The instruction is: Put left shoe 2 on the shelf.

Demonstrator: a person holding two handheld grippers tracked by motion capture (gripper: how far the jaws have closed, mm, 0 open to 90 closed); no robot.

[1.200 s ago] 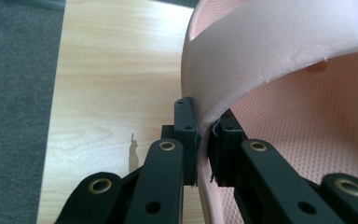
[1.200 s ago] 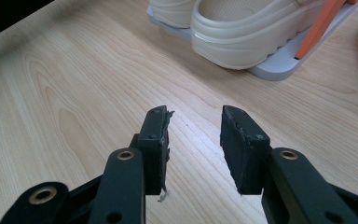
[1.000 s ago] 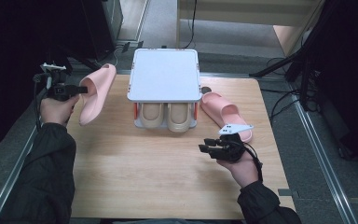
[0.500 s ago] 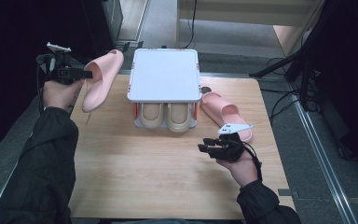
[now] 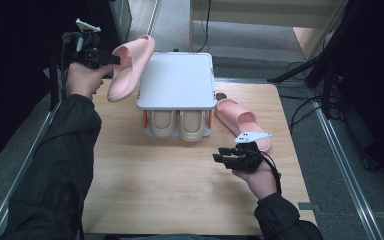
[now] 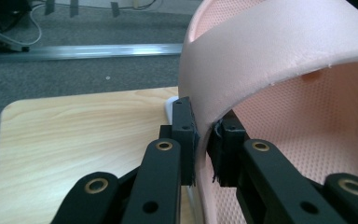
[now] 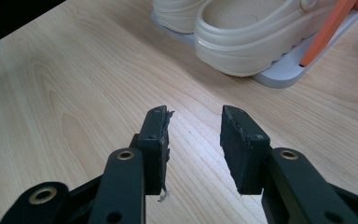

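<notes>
A pink slipper [image 5: 130, 70] hangs in the air left of the white shoe rack [image 5: 177, 80], raised above the table's back left. My left gripper [image 5: 114, 60] is shut on the edge of its strap; the left gripper view shows the strap [image 6: 270, 60] pinched between the two black jaws. A second pink slipper [image 5: 240, 120] lies on the table right of the rack. Two cream clogs [image 5: 177, 125] sit on the rack's lower shelf, seen also as clogs [image 7: 261, 32]. My right gripper [image 5: 219, 158] is open above the bare wood, with nothing between its fingers [image 7: 156, 135].
The wooden table [image 5: 180, 195] has free room in front of the rack. Orange posts [image 7: 328, 28] hold up the rack's top. Grey carpet and a metal rail [image 6: 84, 49] lie beyond the table's edge. Cables run on the floor at the right.
My left gripper has lifted the pink slipper up and toward the rack's top. The right gripper has stayed in place, open.
</notes>
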